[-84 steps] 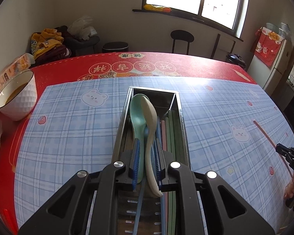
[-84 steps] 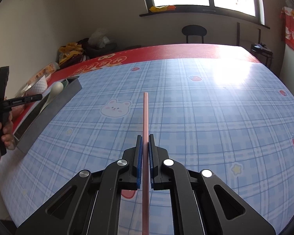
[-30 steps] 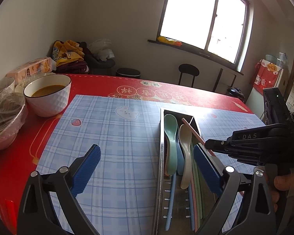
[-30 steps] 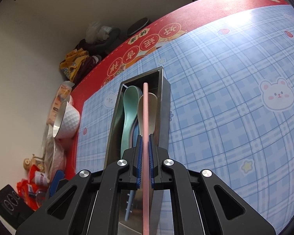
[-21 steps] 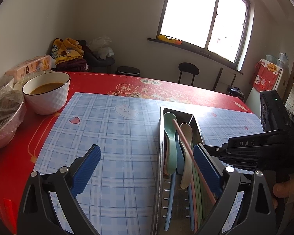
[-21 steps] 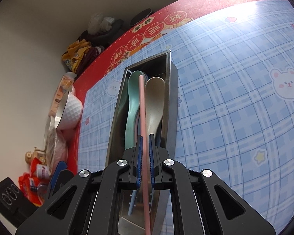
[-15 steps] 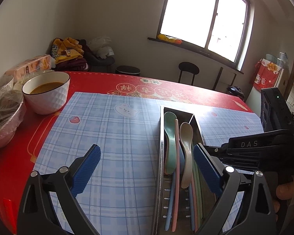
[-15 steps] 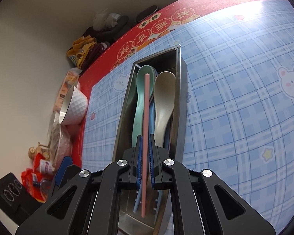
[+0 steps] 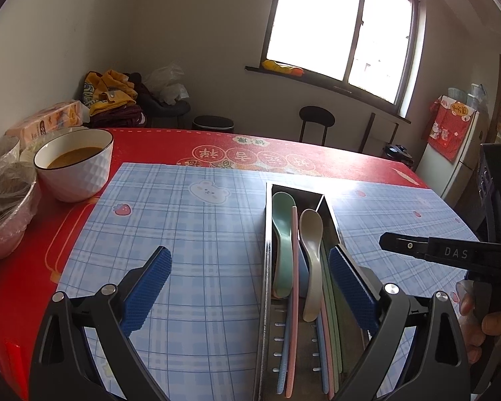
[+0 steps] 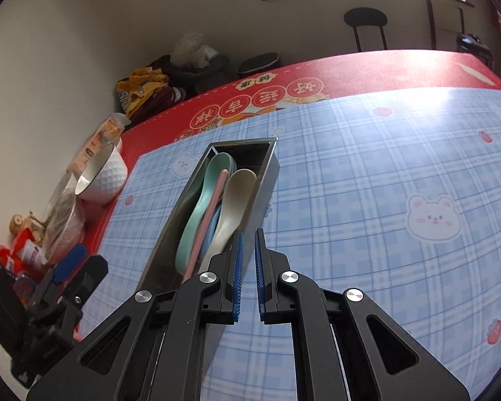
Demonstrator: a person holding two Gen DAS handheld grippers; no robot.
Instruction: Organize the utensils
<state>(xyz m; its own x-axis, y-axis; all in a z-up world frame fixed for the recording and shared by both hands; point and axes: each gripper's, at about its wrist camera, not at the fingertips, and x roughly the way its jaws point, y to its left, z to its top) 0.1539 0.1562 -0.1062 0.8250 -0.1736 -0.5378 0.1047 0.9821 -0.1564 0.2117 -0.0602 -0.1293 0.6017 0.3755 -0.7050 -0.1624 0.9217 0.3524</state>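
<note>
The pink chopstick (image 9: 294, 277) lay lengthwise inside the metal utensil tray (image 9: 266, 267), resting between the green spoon (image 9: 283, 234) and the beige spoon (image 9: 311, 250), with its far end beside the green spoon's bowl; in the right wrist view the pink chopstick (image 10: 206, 220) crossed the green spoon (image 10: 200, 207) and sat just left of the beige spoon (image 10: 233, 204), with a blue utensil partly showing beneath them; more blue, pink and green sticks lay along the tray's right side; the tray stood on the blue plaid mat (image 9: 197, 220), which covered the red tablecloth (image 9: 170, 140); the right gripper (image 10: 247, 260) hovered just beside the near end of the tray, its blue pads a narrow gap apart and holding nothing; the left gripper (image 9: 250, 287) was spread wide, one pad over the mat and the other over the tray's right wall, gripping nothing; a white bowl (image 9: 76, 170) of brown liquid stood on the red cloth well to the left of the tray, with a plastic-covered bowl (image 9: 3, 214) beside it.
</note>
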